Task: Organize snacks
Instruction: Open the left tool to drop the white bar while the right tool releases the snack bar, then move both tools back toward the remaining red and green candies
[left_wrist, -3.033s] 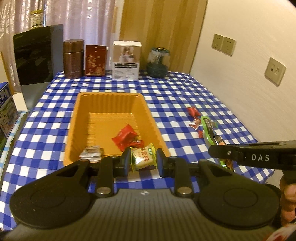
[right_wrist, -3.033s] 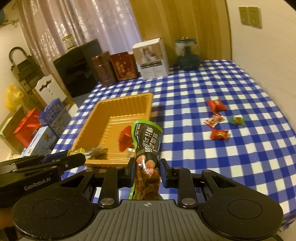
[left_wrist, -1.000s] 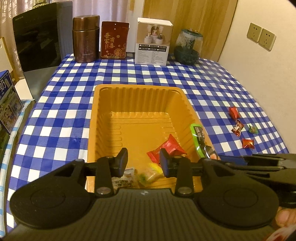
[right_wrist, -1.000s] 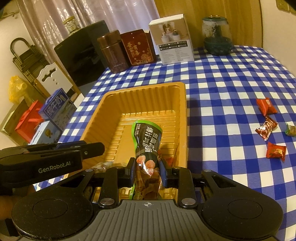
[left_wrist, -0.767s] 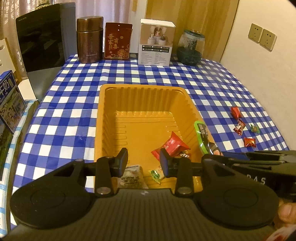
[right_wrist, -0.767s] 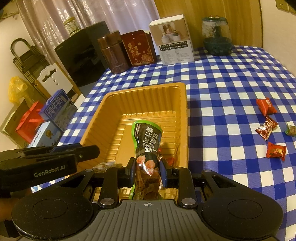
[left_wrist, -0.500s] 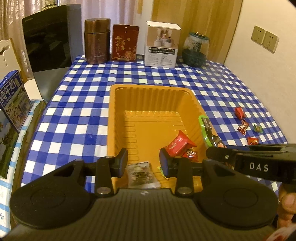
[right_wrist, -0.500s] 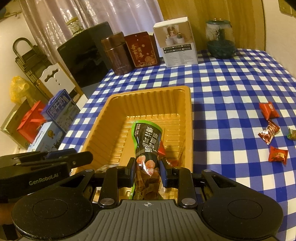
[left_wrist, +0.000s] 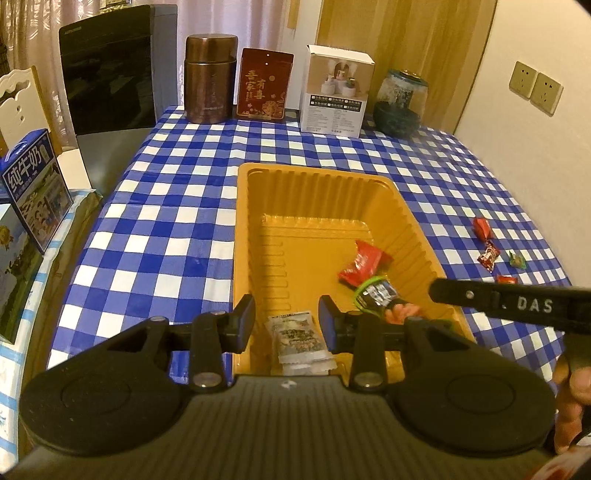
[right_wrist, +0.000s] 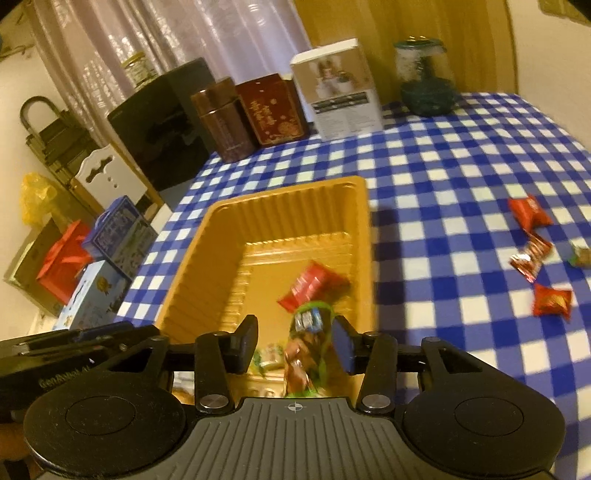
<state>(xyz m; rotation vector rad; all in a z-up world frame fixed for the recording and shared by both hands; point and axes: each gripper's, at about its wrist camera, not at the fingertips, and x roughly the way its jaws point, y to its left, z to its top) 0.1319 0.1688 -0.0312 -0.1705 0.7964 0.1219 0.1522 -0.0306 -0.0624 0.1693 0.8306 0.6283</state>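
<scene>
Both tongs apart, left (left_wrist: 287, 319) and right (right_wrist: 294, 341); green packet (right_wrist: 306, 347) loose between right fingers, over orange tray (left_wrist: 243, 236) at 6 o'clock.

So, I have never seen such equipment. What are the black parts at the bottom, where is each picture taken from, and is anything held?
There is no robot. A person holds a two-finger gripper in each hand, and each gripper carries a camera that looks along its fingers. One picture is from the left gripper, the other from the right gripper.

Both hang over an orange tray on a blue checked tablecloth. Both are open and grip nothing. A green snack packet sits loose between the right fingers, in the tray.

The tray also holds a red packet and a clear packet. Small wrapped candies lie on the cloth.
</scene>
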